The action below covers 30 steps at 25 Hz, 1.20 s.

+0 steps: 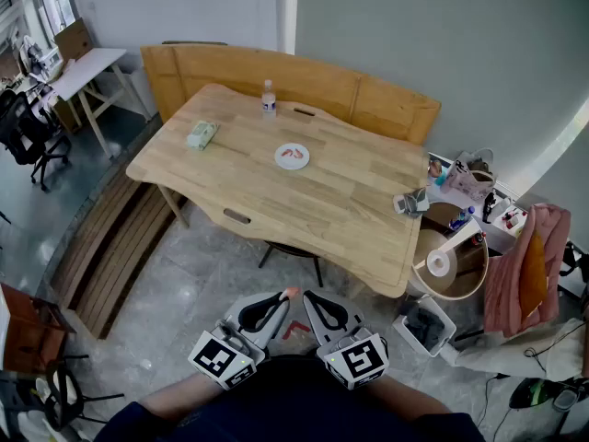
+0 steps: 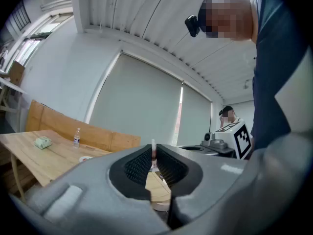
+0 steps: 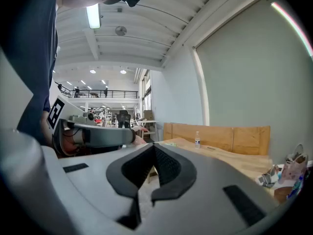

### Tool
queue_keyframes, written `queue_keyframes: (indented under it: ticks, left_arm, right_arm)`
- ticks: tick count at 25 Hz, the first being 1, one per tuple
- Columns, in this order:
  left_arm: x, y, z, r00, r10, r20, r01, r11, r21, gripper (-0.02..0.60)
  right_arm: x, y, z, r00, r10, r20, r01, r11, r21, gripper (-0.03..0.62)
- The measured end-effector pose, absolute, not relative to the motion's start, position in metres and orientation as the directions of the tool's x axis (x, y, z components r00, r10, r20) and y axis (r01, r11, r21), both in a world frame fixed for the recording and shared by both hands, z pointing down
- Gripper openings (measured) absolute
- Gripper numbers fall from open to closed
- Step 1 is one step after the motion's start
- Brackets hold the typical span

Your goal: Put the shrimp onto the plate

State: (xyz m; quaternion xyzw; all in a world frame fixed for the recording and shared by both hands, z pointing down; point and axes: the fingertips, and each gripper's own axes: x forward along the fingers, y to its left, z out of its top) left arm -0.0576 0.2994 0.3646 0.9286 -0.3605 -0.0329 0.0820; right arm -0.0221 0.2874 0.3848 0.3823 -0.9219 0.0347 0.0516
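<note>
A white plate (image 1: 292,157) lies near the middle of the wooden table (image 1: 350,210), far ahead of me, and holds orange-pink shrimp pieces (image 1: 294,154). The plate (image 2: 85,158) shows small in the left gripper view. Both grippers hang close to my body, over the floor in front of the table. My left gripper (image 1: 283,296) (image 2: 153,155) is shut on a thin pink shrimp (image 2: 153,150) whose tip pokes out between the jaws (image 1: 291,292). My right gripper (image 1: 309,295) (image 3: 154,148) is shut with nothing between its jaws.
A water bottle (image 1: 268,98) and a green packet (image 1: 202,134) rest on the table's far side. A wooden bench (image 1: 368,99) runs behind it. A round stool (image 1: 451,263), a bin (image 1: 425,325) and bags (image 1: 469,178) crowd the right end.
</note>
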Motion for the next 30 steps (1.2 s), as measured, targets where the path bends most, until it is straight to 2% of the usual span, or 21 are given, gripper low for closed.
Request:
queue_keyframes:
  ticks: [14,30]
  left_arm:
    - [-0.049,0.290,0.365,0.728,-0.685,0.005,-0.675,-0.716,0.176,0.034]
    - [-0.025,0.269,0.372,0.656,-0.755,0.002,-0.744,-0.645,0.175,0.034]
  right_arm:
    - [-0.011,0.274,0.388,-0.700,-0.704,0.123,-0.712,0.700,-0.047,0.009]
    - [0.027,0.246,0.397,-0.731,-0.669,0.133,-0.678,0.734,-0.031,0.009]
